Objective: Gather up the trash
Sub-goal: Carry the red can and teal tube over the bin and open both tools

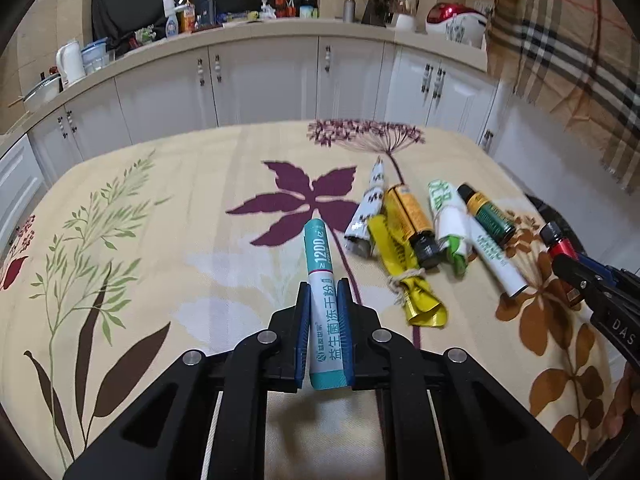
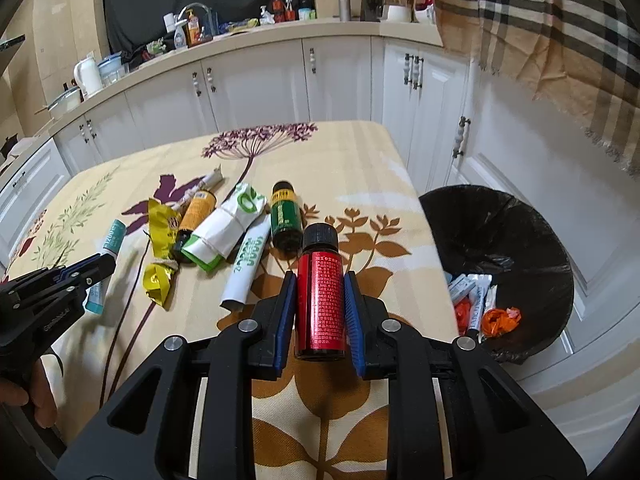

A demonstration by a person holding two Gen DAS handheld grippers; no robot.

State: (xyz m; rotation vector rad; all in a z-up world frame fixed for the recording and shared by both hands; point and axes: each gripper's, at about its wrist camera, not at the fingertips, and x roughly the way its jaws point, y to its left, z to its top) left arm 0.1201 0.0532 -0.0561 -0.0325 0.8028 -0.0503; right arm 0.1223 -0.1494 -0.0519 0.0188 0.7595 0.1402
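Left claw is clamped on a teal-and-white sachet stick, pads tight on both sides, held just above the bench with its floral cloth. Right claw is closed around a red bottle with a black cap, pointing up and away, over the bench's right side. The rest of the trash sits in a loose cluster mid-bench: a yellow wrapper tied with string, an orange bottle, a green-and-white pack, a white tube and a green bottle. The black-lined bin stands just off the bench's right edge, with what looks like orange scraps and white packets inside.
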